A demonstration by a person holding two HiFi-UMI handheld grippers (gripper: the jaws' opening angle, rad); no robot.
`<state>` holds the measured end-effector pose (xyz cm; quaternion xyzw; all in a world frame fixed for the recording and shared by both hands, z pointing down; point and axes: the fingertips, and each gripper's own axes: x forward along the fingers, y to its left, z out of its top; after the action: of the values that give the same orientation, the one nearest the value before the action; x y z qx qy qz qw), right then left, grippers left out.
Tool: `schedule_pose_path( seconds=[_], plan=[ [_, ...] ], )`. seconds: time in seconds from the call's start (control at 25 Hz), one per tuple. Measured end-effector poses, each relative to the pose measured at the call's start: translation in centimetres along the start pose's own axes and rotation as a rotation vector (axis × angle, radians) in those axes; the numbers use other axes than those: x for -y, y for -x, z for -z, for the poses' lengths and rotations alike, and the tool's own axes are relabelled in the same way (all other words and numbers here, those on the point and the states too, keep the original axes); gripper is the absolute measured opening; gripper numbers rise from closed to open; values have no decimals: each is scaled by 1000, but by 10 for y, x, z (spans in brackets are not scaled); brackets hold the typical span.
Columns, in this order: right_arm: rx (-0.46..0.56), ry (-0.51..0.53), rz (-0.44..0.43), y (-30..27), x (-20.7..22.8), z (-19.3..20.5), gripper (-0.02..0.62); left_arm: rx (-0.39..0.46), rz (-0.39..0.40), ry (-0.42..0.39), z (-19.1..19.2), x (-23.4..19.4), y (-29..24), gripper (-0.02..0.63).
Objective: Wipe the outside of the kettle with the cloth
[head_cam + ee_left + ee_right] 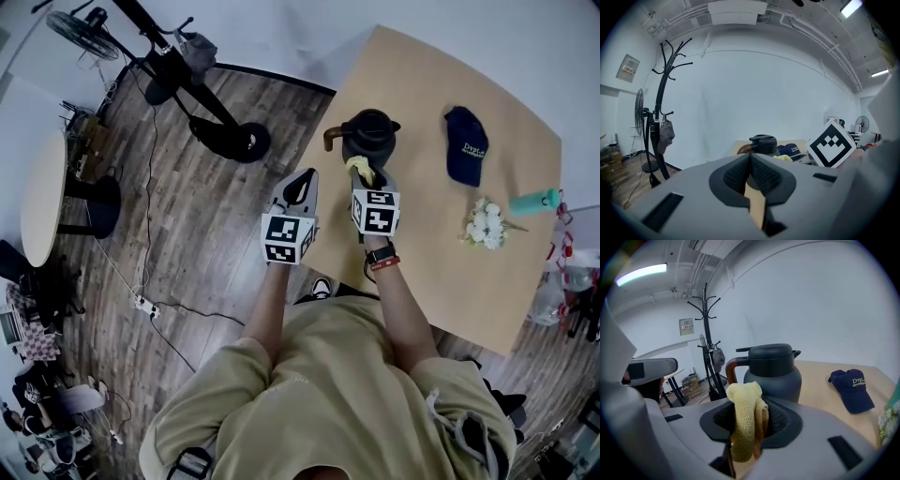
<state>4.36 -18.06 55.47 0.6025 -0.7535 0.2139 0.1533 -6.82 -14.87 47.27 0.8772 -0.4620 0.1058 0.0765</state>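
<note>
Head view: the wooden table [441, 253] fills the upper right of the frame. The dark kettle [368, 136] stands upright near the table's left edge, with its handle pointing left. Just below it, the right gripper [362, 178] pinches a folded yellow cloth [359, 169] that pokes past the jaws close to the kettle's body; whether it touches cannot be told. The left gripper [302, 186], lower left of the kettle, has its jaws pressed together on nothing. A good wipe likely means pressing the cloth's bulge, not the jaw tips, against the wall and following its curve.
</note>
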Motion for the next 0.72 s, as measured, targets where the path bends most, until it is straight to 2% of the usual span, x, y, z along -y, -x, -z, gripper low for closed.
schedule_pose_path(
  seconds=[0.72],
  plan=[
    [-8,-23,135,12,75,9,138,-13,128,-25,2,49,-41,23]
  ],
)
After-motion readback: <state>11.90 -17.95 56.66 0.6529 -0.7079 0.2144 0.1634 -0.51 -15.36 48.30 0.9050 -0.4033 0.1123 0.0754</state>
